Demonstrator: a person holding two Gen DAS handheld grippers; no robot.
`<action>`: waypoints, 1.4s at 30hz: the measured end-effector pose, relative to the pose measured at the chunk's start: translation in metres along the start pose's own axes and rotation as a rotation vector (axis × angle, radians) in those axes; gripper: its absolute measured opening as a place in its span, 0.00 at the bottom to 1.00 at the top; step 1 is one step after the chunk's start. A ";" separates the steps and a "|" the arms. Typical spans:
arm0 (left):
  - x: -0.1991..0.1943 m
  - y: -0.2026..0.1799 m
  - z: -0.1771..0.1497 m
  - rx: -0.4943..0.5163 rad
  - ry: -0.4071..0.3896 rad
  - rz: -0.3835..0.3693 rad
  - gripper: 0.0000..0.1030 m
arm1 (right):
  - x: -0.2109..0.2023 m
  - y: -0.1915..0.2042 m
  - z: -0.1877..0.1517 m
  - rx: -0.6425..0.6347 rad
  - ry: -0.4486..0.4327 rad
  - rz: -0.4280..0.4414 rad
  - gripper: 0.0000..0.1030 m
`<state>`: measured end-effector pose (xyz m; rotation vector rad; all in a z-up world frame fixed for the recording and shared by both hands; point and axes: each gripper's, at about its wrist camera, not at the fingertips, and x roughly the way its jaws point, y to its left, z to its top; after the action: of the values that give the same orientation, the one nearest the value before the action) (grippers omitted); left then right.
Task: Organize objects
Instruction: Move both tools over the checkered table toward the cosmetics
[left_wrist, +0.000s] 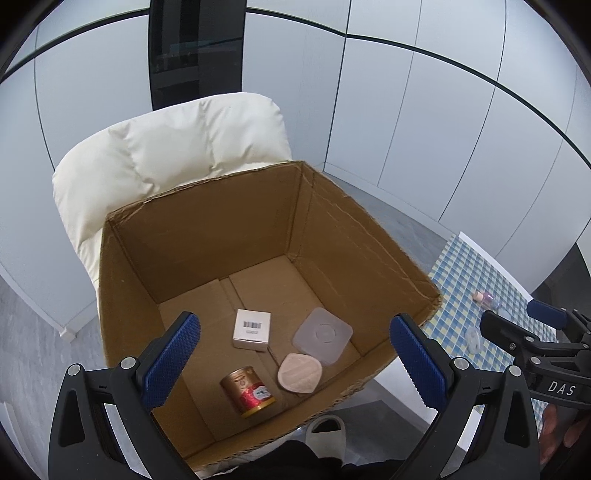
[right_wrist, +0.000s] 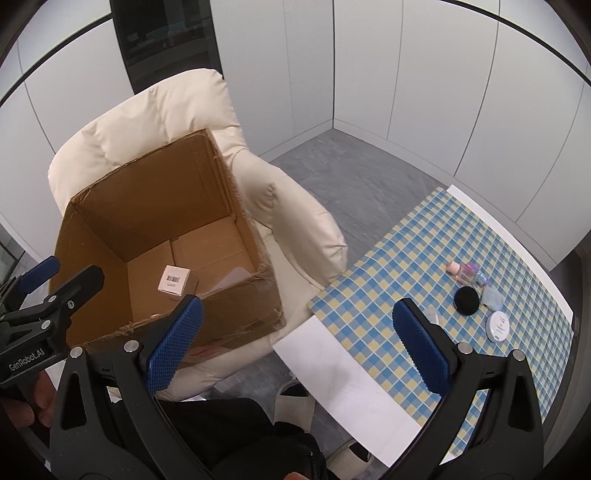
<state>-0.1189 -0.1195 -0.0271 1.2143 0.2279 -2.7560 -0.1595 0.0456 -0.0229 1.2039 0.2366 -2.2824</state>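
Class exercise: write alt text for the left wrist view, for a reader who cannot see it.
An open brown cardboard box on a cream padded armchair holds a small white barcoded carton, a red-and-gold tin, a translucent square lid and a beige oval pad. The left gripper hovers above, jaws open and empty.

walls (right_wrist: 424, 74): white panels | floor (right_wrist: 354, 173): grey | armchair (right_wrist: 155, 122): cream

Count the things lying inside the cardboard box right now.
4: a white barcoded carton near the middle, a translucent square lid to its right, a beige pad below that, a red-gold can on its side nearest. The near wall may hide more.
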 end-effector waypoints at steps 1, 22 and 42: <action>0.000 -0.002 0.000 0.001 0.001 -0.002 1.00 | -0.001 -0.003 -0.001 0.003 0.000 -0.003 1.00; 0.009 -0.048 0.000 0.078 0.016 -0.068 0.99 | -0.019 -0.041 -0.013 0.014 -0.038 -0.089 1.00; 0.011 -0.094 0.000 0.146 0.021 -0.112 0.99 | -0.026 -0.089 -0.029 0.114 -0.001 -0.110 1.00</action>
<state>-0.1424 -0.0278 -0.0270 1.3037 0.1006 -2.9018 -0.1752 0.1417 -0.0270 1.2750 0.1779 -2.4203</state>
